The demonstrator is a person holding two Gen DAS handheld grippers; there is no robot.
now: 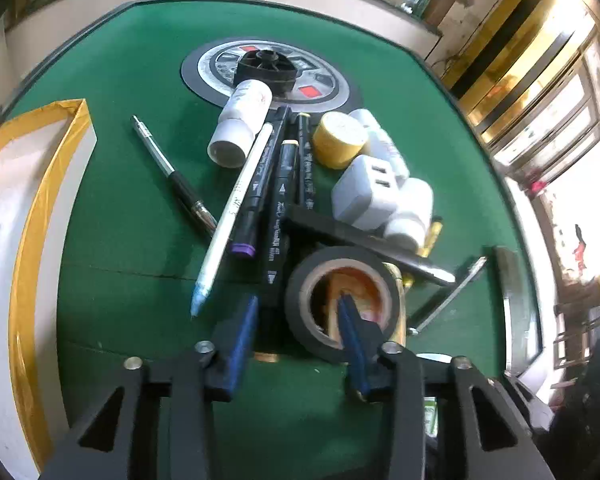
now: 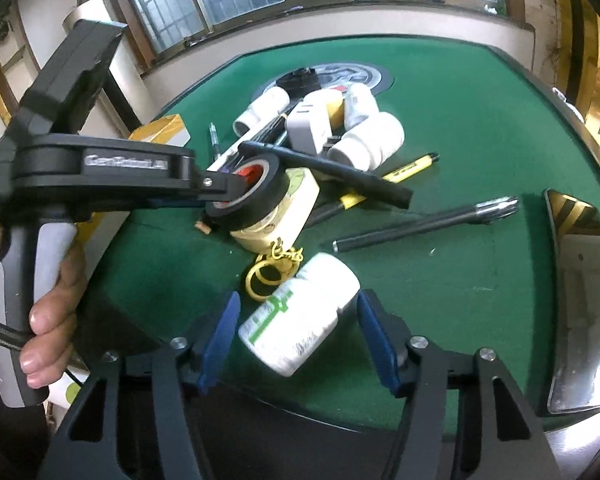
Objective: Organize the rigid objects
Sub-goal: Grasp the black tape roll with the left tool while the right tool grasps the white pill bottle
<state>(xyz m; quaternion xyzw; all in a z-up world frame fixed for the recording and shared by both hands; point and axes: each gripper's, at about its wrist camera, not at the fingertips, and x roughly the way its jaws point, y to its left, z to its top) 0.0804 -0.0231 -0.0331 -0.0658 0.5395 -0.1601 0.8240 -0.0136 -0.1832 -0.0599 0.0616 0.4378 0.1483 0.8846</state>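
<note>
A black tape roll (image 1: 300, 322) lies tilted on a cream-coloured object (image 2: 288, 208) at the near end of a pile on the green table (image 1: 140, 208). My left gripper (image 1: 298, 300) straddles the roll's wall, one blue pad inside the hole and the other outside; a gap shows beside the outer pad, so it is open. The right wrist view also shows the left gripper (image 2: 220, 184) at the roll, with a person's hand (image 2: 48, 320) on its handle. A white bottle with green print (image 2: 300, 312) lies between the pads of my open right gripper (image 2: 298, 296).
The pile holds markers (image 1: 282, 192), a white pen (image 1: 236, 208), white pipe fittings (image 1: 240, 124), a yellow tape roll (image 1: 338, 140) and a white charger (image 1: 364, 192). A yellow-edged white box (image 1: 32, 200) stands left. A black pen (image 2: 420, 224) and a metal tray (image 2: 580, 300) lie right.
</note>
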